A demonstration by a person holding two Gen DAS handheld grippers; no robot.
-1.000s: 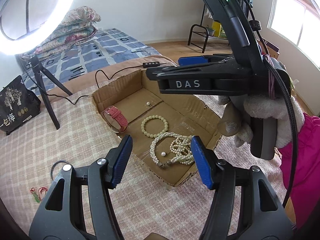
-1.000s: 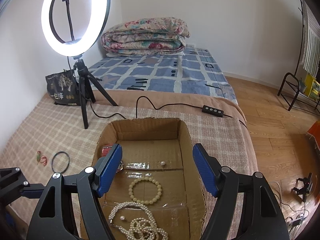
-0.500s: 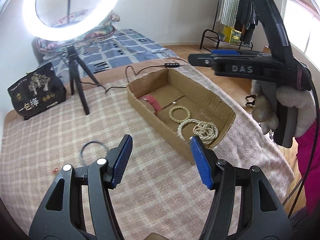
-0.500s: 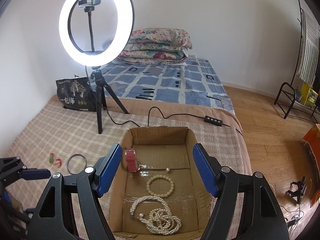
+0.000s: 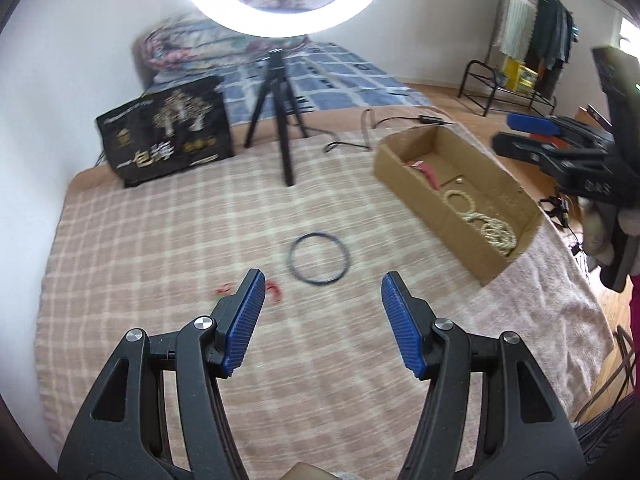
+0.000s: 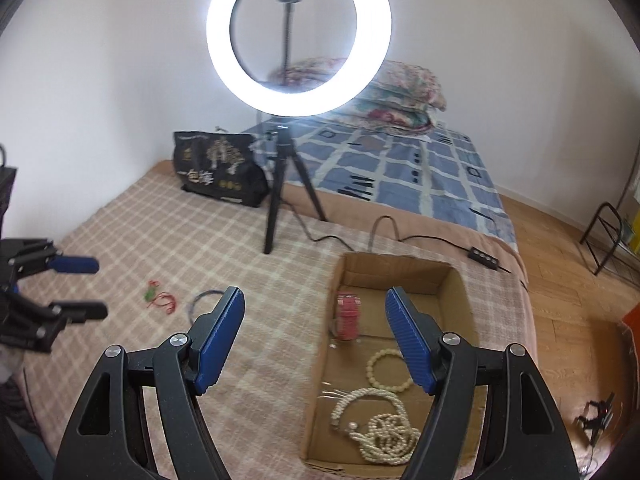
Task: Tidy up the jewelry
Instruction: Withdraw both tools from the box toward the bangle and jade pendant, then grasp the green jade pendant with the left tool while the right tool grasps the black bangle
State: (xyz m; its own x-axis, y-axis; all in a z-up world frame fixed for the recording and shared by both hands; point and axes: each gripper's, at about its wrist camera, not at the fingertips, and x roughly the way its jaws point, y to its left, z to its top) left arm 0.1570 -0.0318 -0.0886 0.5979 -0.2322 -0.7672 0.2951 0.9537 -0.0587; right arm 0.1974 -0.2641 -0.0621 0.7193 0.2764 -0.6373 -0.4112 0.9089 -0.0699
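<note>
Home bedroom: bed [image 6: 420, 168], folded quilts [image 6: 400, 96], clothes rack [image 5: 548, 28]

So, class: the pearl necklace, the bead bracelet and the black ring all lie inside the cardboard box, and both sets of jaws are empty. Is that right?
Not quite. The black ring lies outside the cardboard box, on the checked blanket, as the left wrist view shows. The pearl necklace and bead bracelet are in the box, and both sets of jaws are empty.

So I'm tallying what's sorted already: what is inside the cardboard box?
Inside the cardboard box: a red watch, a bead bracelet, a heaped pearl necklace and one loose pearl. Anything beneath the heap is hidden.
</note>
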